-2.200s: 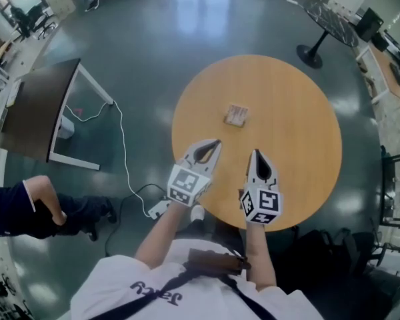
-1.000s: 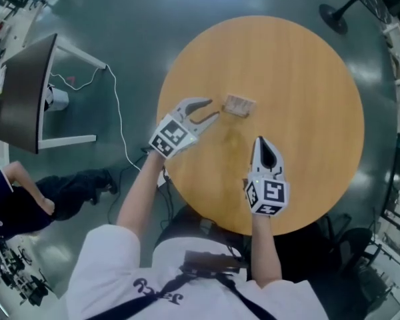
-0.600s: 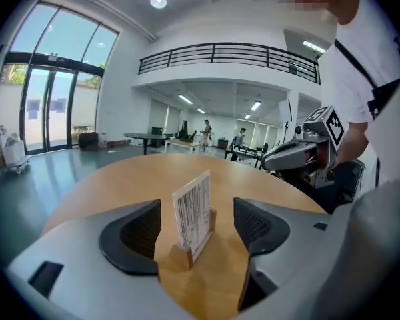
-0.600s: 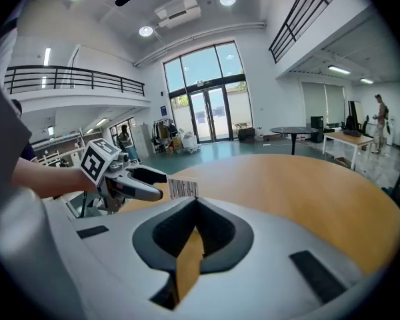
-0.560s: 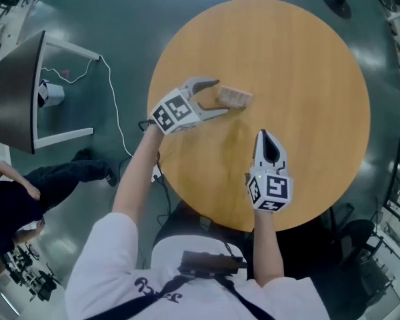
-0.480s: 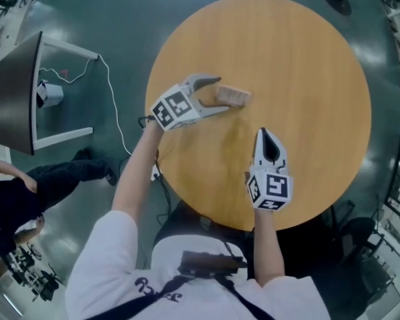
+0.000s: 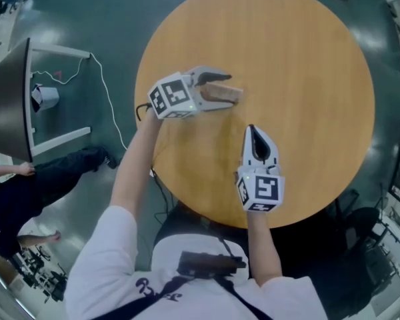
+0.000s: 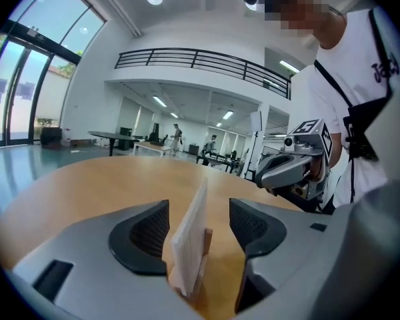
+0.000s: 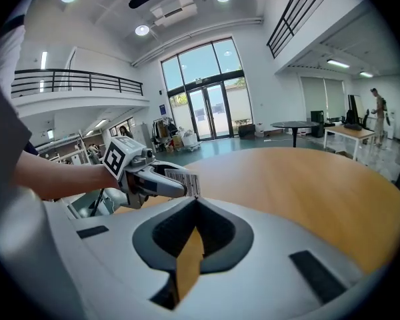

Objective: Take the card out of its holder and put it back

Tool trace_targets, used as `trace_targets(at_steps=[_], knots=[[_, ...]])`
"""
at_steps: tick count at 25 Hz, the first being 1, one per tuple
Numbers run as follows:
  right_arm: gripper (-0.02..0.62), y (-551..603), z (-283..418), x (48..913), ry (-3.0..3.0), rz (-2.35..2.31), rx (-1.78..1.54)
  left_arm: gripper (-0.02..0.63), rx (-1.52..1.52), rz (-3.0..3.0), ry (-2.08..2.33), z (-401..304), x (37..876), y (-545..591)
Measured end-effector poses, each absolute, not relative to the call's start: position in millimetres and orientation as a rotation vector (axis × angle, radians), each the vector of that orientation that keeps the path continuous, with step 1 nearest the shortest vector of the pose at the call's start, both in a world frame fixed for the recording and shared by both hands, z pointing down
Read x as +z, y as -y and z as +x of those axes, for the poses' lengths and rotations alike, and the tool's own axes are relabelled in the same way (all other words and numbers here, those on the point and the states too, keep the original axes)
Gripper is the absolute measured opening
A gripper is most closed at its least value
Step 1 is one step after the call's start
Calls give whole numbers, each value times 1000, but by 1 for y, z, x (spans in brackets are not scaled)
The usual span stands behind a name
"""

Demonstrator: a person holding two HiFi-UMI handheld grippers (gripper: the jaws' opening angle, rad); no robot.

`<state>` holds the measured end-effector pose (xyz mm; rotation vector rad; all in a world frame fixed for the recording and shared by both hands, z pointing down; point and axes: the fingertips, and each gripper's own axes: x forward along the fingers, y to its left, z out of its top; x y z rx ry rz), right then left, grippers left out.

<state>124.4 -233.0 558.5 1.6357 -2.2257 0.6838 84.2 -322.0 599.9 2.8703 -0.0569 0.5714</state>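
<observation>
One card [image 8: 190,235] stands upright in the slot of a small wooden holder [image 8: 205,245] on the round wooden counter [image 7: 307,79], toward the counter's left side in the head view. The left hand-held gripper [image 7: 225,91] straddles it. Its jaws have just been closing a little but stand wide apart, with card and holder between them. A gap shows between each pad and the card, so nothing is gripped.

The left gripper view meets the card edge-on, as a thin white sheet. The head view gives only a tan block between the jaws. Only the right gripper view shows the card's face, printed with barcode-like stripes and turned toward that camera.

The card's long axis runs along the line in which the left hand-held gripper points, with its faces toward the two jaws. The right hand-held gripper [image 9: 192,209] is nearer the person and apart from the card. Its jaws are closed together on nothing, and bare counter shows through the opening behind their tips.
</observation>
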Motion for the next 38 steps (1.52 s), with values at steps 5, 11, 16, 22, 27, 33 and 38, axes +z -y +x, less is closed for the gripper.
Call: trace_targets(at_steps=[5,11,16,22,27,33,38], knots=[[20,228,115,563,2242,1612,710,229,566,2880,-63,93,602,317],[20,245,127,557,2205,1738,747,84,538,2870,-110,98,601,321],[20,250,128,553,2200,1757,731,29,581,2905,-138,99,604,319],[20,245,136,548,2167,1787,721,27,587,2913,-210,105,597,312],[20,240,139,536,2176,1820,694,27,589,2939,-241,105,583,310],[20,236,149,515,2164,1909,658,26,565,2997,-201,99,548,316],[20,235,168,488,2168,1995,587,27,544,3046,-133,97,513,314]])
